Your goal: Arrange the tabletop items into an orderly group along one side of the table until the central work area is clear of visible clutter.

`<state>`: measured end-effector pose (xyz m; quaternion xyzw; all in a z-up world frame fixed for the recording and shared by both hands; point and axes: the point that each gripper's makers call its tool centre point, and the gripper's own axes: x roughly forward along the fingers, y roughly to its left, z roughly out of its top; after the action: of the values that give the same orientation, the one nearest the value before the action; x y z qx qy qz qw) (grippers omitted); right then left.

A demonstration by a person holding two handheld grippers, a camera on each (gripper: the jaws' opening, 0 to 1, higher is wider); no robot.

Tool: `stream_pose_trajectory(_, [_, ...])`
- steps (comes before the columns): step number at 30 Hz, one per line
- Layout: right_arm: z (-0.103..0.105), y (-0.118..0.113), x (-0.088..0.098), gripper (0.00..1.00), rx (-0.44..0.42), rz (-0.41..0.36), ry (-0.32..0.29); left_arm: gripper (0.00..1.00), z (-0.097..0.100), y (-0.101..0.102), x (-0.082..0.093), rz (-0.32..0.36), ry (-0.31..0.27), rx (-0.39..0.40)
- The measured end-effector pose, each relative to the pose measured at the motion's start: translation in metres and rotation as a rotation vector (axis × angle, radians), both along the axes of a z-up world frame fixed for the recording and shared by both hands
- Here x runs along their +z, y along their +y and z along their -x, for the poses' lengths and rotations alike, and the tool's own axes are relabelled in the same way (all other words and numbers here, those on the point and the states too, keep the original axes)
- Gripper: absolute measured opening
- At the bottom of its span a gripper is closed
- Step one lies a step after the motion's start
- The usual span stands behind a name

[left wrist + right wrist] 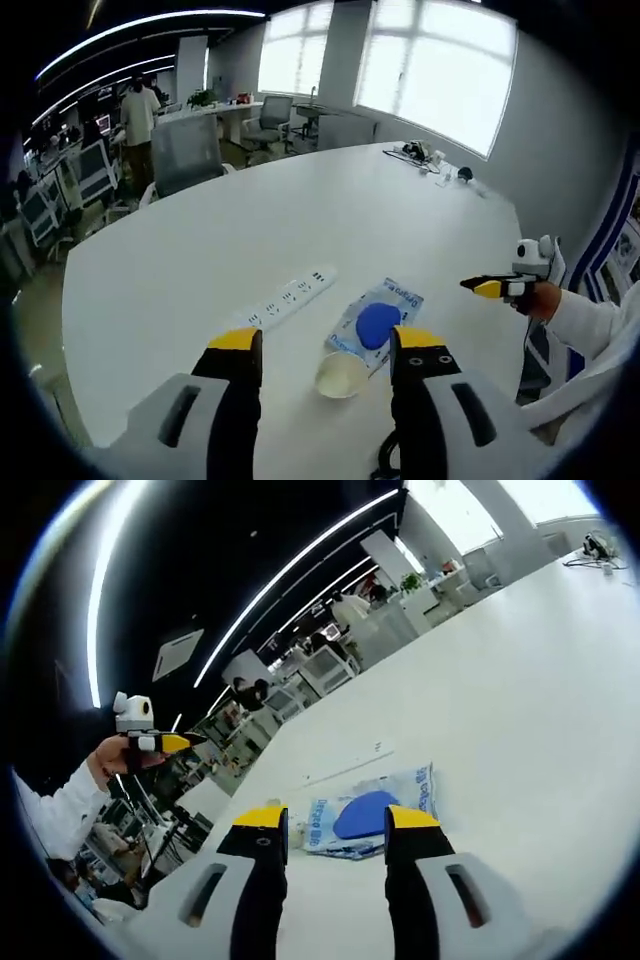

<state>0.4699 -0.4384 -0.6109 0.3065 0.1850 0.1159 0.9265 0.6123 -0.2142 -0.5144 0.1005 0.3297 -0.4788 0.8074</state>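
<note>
A: What lies on the big white round-edged table [250, 230]?

B: In the left gripper view, a long white power strip [285, 298] lies at about 11 o'clock from the left gripper [325, 340]. Just beside the strip, at 12 o'clock from that gripper, lies a clear plastic packet with blue print and a blue blob on it [377, 318]. A small cream paper cup [341, 374] lies on its side, touching the near end of the packet, with its open mouth toward the camera.

A: How are the left gripper's jaws?

B: They have yellow tips and stand wide apart. They hold nothing. The cup sits between the two tips in the picture.

A: And the other one?

B: The right gripper [487, 288] comes in at 3 o'clock, held by a hand in a white sleeve [590, 320]. In the right gripper view, its own jaws are wide too, and hold nothing. The packet [370, 820] lies past the tips at 12 o'clock, and the power strip [348, 764] lies beyond it.

A: What else is there?

B: In the right gripper view the left gripper [150, 742] shows at 9 o'clock. Far off at 1 o'clock in the left gripper view, small dark things and cables [428, 158] sit near the table's far edge. A grey office chair [185, 155] stands at 11 o'clock, and a person in a white top [137, 115] stands behind it.
</note>
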Motion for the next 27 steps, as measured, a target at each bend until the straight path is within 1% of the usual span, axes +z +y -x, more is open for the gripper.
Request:
stream_pose_trajectory(1, [0.0,0.003,0.004,0.37,0.006,-0.001,-0.008,0.51,0.001,0.002,0.001,0.001,-0.002,0.002])
stream_pose_trajectory(4, [0.0,0.015,0.017,0.37,0.043,0.002,-0.025,0.52,0.009,0.021,0.011,0.014,-0.011,0.022])
stream_pose_trajectory(5, [0.0,0.019,0.02,0.37,0.054,0.006,-0.03,0.52,0.007,0.026,0.012,0.018,-0.011,0.03])
stream_pose_trajectory(6, [-0.001,0.023,0.025,0.37,0.068,0.01,-0.037,0.52,0.009,0.033,0.015,0.024,-0.013,0.039])
stream_pose_trajectory(11, [0.0,0.041,0.041,0.37,0.109,0.015,-0.061,0.52,0.019,0.059,0.018,0.033,-0.014,0.075])
stream_pose_trajectory(12, [0.0,0.047,0.044,0.37,0.126,0.019,-0.065,0.52,0.024,0.065,0.019,0.039,-0.017,0.086])
stream_pose_trajectory(13, [0.0,0.05,0.045,0.36,0.132,0.02,-0.065,0.52,0.031,0.069,0.02,0.042,-0.016,0.091])
stream_pose_trajectory(17, [0.001,0.071,0.053,0.36,0.19,0.032,-0.074,0.51,0.039,0.09,0.024,0.058,-0.019,0.127])
stream_pose_trajectory(19, [0.001,0.082,0.057,0.36,0.215,0.033,-0.079,0.51,0.048,0.099,0.027,0.074,-0.023,0.15])
stream_pose_trajectory(22, [0.003,0.101,0.06,0.36,0.262,0.038,-0.084,0.51,0.056,0.113,0.027,0.087,-0.021,0.173])
stream_pose_trajectory(23, [0.004,0.103,0.061,0.36,0.267,0.038,-0.084,0.51,0.054,0.118,0.027,0.094,-0.018,0.182])
stream_pose_trajectory(27, [0.009,0.129,0.059,0.36,0.33,0.056,-0.074,0.5,0.064,0.14,0.022,0.106,-0.017,0.233])
